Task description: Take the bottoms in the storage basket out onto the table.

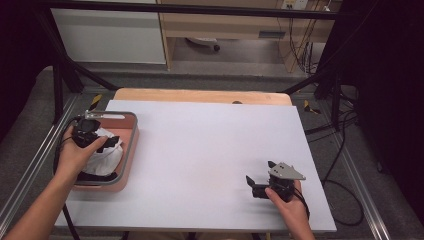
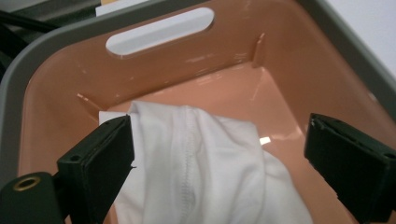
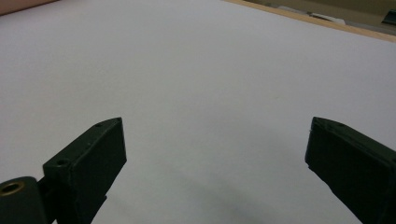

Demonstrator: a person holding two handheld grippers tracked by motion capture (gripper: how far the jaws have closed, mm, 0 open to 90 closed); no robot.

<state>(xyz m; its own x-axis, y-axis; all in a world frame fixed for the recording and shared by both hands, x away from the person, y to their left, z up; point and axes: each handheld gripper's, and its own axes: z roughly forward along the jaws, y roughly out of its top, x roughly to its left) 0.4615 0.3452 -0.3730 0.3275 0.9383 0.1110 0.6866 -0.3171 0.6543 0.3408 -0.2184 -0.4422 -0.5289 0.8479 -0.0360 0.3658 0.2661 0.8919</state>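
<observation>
At the left edge of the table (image 1: 200, 150), inside the pink basket (image 2: 196, 51), one white cloth (image 2: 196, 163) lay between the wide-apart jaws of the left gripper (image 2: 219, 154), with the left jaw touching its edge. The right gripper (image 1: 259, 184) rested at the near right on the bare white surface, also spread open and holding nothing. I counted one basket, one cloth and two grippers.

White table (image 1: 200, 150), grey floor (image 1: 30, 125)

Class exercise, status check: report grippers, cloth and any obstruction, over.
Left gripper open over white cloth in basket. Right gripper open above table. Nothing blocking.
</observation>
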